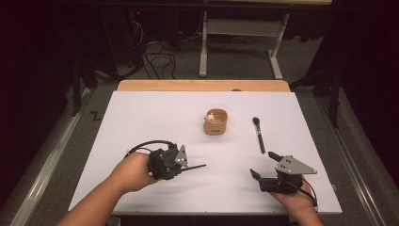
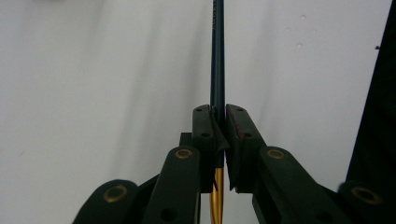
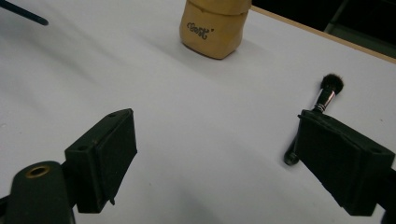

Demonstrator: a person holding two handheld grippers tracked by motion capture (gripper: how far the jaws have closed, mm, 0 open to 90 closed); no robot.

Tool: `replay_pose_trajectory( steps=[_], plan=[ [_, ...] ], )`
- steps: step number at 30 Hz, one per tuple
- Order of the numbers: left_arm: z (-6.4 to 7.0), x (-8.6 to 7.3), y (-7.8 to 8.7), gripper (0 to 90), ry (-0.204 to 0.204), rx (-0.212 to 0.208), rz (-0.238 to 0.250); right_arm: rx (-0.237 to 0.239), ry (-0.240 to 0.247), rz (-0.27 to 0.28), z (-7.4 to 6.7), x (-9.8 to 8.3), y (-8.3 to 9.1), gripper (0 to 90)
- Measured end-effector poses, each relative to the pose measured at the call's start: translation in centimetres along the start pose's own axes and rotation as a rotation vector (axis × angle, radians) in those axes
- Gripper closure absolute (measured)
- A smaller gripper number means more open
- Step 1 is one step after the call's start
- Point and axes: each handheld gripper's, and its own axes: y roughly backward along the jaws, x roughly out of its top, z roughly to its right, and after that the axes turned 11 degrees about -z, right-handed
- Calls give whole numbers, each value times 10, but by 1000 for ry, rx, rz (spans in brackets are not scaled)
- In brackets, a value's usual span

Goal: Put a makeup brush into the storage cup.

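My left tool (image 1: 181,162) is clamped on a thin dark pencil-like stick (image 2: 217,56) with a gold end, its tip jutting level above the white table (image 1: 141,122). My right tool (image 3: 215,158) stands wide open with nothing between its pads, near the makeup brush (image 1: 258,134) lying flat right of the tan holder (image 1: 216,122). I'd straddle the slim, smooth handle crosswise near its middle, well behind the soft bristles, and close gently so it can't roll

From my screen, the right gripper's near jaw covers the lower handle of the makeup brush (image 3: 328,93). The tan holder (image 3: 215,28) is cropped on top; its contents stay unclear.
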Motion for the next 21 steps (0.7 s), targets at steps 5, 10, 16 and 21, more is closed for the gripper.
replay_pose_trajectory(
  steps=[5, 10, 16, 21],
  plan=[
    [-1, -1, 1, 831, 4, -9, 0, 13, 37, -11, -2, 10, 1, 160],
    [0, 1, -1, 831, 1, -16, -4, 40, 101, -44, -9, 21, -1, 219],
    [1, 3, -3, 831, -8, -25, -12, 74, 198, -89, -20, 37, -5, 319],
    [2, 4, -3, 831, -9, -28, -15, 91, 290, -128, -33, 47, -12, 385]
  ],
)
